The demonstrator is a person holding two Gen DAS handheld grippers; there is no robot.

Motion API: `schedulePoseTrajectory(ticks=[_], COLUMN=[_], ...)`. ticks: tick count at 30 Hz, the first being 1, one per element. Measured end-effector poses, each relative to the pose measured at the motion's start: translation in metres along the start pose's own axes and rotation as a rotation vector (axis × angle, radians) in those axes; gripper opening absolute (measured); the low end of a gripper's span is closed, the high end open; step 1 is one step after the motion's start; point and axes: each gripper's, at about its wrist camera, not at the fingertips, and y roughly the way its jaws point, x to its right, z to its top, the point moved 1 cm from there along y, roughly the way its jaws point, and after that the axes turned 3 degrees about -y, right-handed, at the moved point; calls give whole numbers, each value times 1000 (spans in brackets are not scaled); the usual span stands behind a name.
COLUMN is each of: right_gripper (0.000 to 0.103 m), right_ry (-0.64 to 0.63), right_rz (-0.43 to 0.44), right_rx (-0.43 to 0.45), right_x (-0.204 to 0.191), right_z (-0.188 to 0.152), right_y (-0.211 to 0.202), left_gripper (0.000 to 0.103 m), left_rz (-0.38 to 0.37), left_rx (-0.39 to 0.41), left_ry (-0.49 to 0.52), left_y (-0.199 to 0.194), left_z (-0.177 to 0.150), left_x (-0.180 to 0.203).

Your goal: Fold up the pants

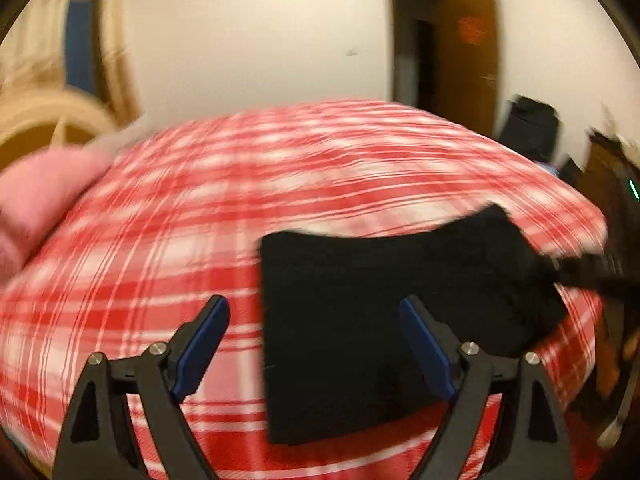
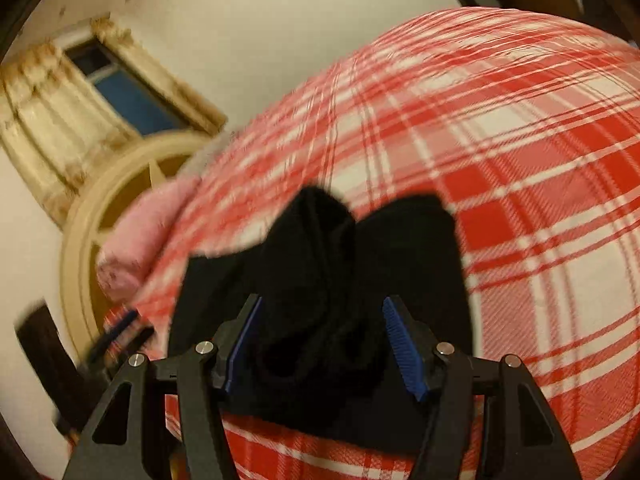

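- A pink pillow [image 1: 44,196] lies at the far left of the bed, beside a cream headboard [image 1: 48,116]; above it hangs a curtained window [image 2: 120,84].
- A red-and-white plaid bedspread [image 1: 200,208] covers the whole bed, blurred in the left wrist view.
- The left gripper [image 1: 314,344] hangs over the near part of the bed with its blue-padded fingers [image 1: 200,352] spread wide and released; nothing is between the pads, and the right finger shows in front of the cloth without pinching it.
- Black pants [image 1: 400,312], folded into a compact block, lie flat on the plaid cover at the near right of the bed, just right of the left gripper's centre.
- In the right wrist view the pants [image 2: 320,280] show a raised, bunched fold running between the jaws.
- The right gripper [image 2: 320,348] stands over that fold with its fingers [image 2: 404,352] parted; the left pad seems to brush the cloth, the right pad stands clear, so the cloth is not clamped.
- A brown door [image 1: 468,56] stands open in the far right wall.
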Motion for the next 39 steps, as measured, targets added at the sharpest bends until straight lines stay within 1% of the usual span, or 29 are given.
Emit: schedulePoseTrajectory(ticks=[1,2,3,4,5,7,8,11,15,18,21,24,26,29,30,32,34,35,38,39], right_gripper=[63,56,48,35,27,21,20,19,19,19,19,19,20,21,21,26,29,30,30,30], right_ry=[-29,-72,-95,-117,-119,-133,-162,-243,-253,-208,-116,-107,-70,-11,-5,-30,-43,-48,-137,-185], right_rz=[-23,-57,-74,-84,-77,-77,-92,-98,-94,-112,-112,-140,-125,-89,-81,-82,-98,-124,-242,-256], right_rx=[-8,-12,-17,-35,-52,-60,-57,-21,-2,3,-23,-12,-6,12,10,-5,-16,-3,94,143], right_x=[-4,-10,-11,-14,-15,-17,-21,-35,-33,-14,8,13,20,31,32,28,24,22,3,-10], right_z=[-4,-7,-9,-11,-12,-11,-10,-5,3,2,-8,-19,-22,-24,-24,-23,-20,-17,-5,2], right_y=[2,4,5,8,10,11,11,-2,-20,-28,-26,-26,-25,-22,-23,-26,-32,-39,-58,-64], left_gripper=[89,89,89,89,89,89,89,89,89,89,89,89,89,89,89,90,92,92,92,92], left_rz=[7,15,24,33,42,43,32,35,53,41,36,34,33,66,75,83,86,85,79,81], left_rx=[-13,-19,-21,-22,-24,-33,-42,-50,-43,-47,-66,-90,-111,-139,-147,-147,-147,-147,-142,-132], left_ry=[-35,-68,-89,-107,-126,-168,-189,-207,-186,-185,-162,-137,-118,-101,-96,-96,-98,-99,-129,-144], left_y=[2,5,6,6,7,11,12,18,17,21,29,38,45,57,59,60,59,58,55,51], left_z=[0,0,-2,-2,-3,-4,-4,-1,4,6,5,1,-3,-8,-9,-11,-11,-11,-13,-15], left_x=[-8,-16,-21,-26,-29,-38,-41,-44,-39,-33,-22,-8,0,6,8,8,7,6,1,-1])
